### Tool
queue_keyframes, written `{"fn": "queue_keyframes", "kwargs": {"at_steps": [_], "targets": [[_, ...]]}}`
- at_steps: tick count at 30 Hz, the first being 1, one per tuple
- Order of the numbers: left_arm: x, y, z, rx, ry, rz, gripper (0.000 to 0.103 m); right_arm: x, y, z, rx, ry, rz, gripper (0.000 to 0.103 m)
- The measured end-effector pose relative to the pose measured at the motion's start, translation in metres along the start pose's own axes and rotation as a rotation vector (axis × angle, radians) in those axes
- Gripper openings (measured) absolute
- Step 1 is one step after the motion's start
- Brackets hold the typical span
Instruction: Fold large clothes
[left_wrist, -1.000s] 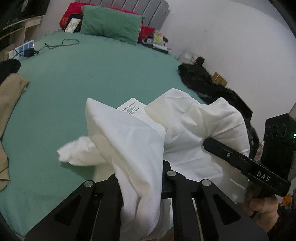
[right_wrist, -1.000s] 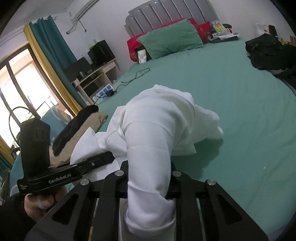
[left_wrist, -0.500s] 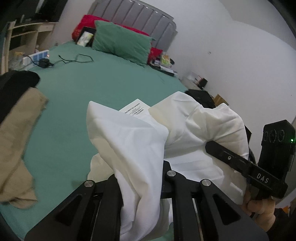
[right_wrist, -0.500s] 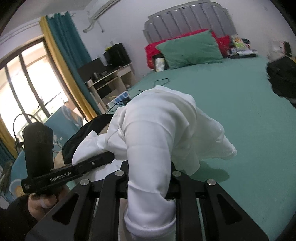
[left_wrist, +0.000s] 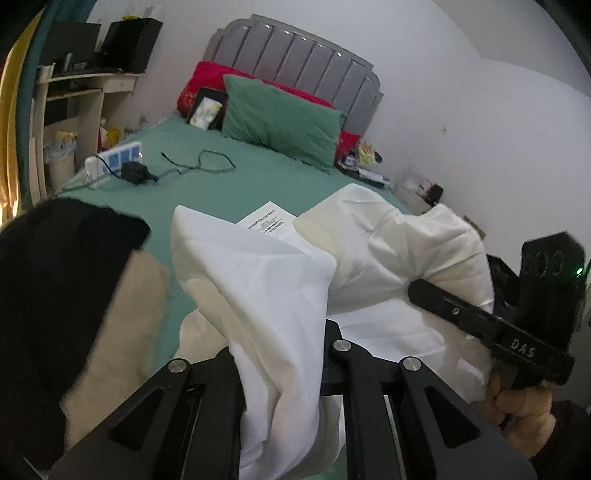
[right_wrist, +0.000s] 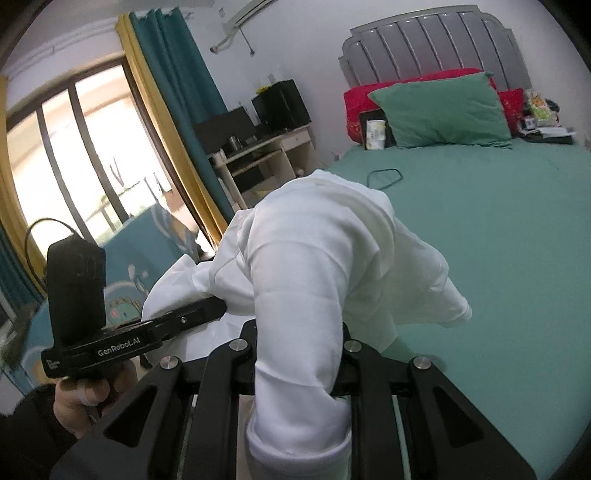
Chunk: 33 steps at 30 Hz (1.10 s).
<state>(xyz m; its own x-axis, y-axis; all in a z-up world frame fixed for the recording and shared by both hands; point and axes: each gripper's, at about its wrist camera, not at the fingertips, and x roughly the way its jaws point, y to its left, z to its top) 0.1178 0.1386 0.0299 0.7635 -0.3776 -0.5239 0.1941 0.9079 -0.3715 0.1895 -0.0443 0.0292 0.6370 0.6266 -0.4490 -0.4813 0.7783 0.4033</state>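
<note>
Both the left gripper (left_wrist: 282, 354) and right gripper (right_wrist: 299, 354) clenched the bunched white garment (left_wrist: 266, 295), lifted above the green bed (right_wrist: 517, 229). Uneven pulling could have slipped the fabric free.

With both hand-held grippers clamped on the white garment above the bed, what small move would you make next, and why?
Probably draw the left hand-held gripper and right hand-held gripper apart sideways. Each is shut on a bunched part of the white garment, which hangs crumpled between them above the green bedsheet; spreading it should let it be laid flat for folding.
</note>
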Motion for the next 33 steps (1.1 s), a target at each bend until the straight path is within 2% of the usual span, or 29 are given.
{"fn": "queue_keyframes", "kwargs": {"at_steps": [2,5,6,10,12,13,14,18,21,22,23,26,28,30,33], "targets": [[0.008,0.013,0.011,-0.011,-0.003,0.004,0.011,0.013,-0.001,0.004,0.003,-0.010,0.006,0.018],[0.031,0.035,0.018,-0.034,0.043,0.027,0.012,0.046,-0.012,0.002,0.027,0.012,0.006,0.018],[0.046,0.046,0.017,-0.042,0.081,0.049,0.012,0.055,-0.014,0.000,0.039,0.030,0.002,0.018],[0.104,0.089,0.001,-0.130,0.231,0.101,0.014,0.109,-0.049,-0.028,0.198,0.164,-0.012,0.019],[0.126,0.112,-0.013,-0.189,0.292,0.142,0.026,0.129,-0.065,-0.047,0.267,0.227,-0.029,0.021],[0.132,0.122,-0.021,-0.226,0.313,0.151,0.027,0.138,-0.074,-0.058,0.303,0.260,-0.046,0.026],[0.134,0.126,-0.023,-0.243,0.311,0.146,0.027,0.143,-0.082,-0.068,0.331,0.277,-0.053,0.033],[0.131,0.119,-0.021,-0.207,0.302,0.123,0.029,0.135,-0.096,-0.082,0.337,0.272,-0.028,0.037],[0.125,0.114,-0.021,-0.195,0.296,0.138,0.032,0.125,-0.094,-0.078,0.297,0.289,-0.060,0.047],[0.119,0.111,-0.022,-0.195,0.283,0.149,0.034,0.119,-0.092,-0.075,0.281,0.303,-0.094,0.054],[0.112,0.108,-0.022,-0.189,0.262,0.165,0.036,0.114,-0.092,-0.071,0.270,0.306,-0.119,0.055],[0.094,0.102,-0.018,-0.184,0.194,0.209,0.040,0.100,-0.093,-0.055,0.240,0.284,-0.165,0.056],[0.088,0.104,-0.017,-0.212,0.165,0.208,0.041,0.084,-0.089,-0.046,0.209,0.255,-0.207,0.056],[0.093,0.112,-0.017,-0.246,0.185,0.210,0.041,0.074,-0.088,-0.038,0.180,0.230,-0.246,0.056],[0.101,0.113,-0.016,-0.224,0.220,0.259,0.041,0.073,-0.093,-0.036,0.167,0.229,-0.279,0.056]]}}
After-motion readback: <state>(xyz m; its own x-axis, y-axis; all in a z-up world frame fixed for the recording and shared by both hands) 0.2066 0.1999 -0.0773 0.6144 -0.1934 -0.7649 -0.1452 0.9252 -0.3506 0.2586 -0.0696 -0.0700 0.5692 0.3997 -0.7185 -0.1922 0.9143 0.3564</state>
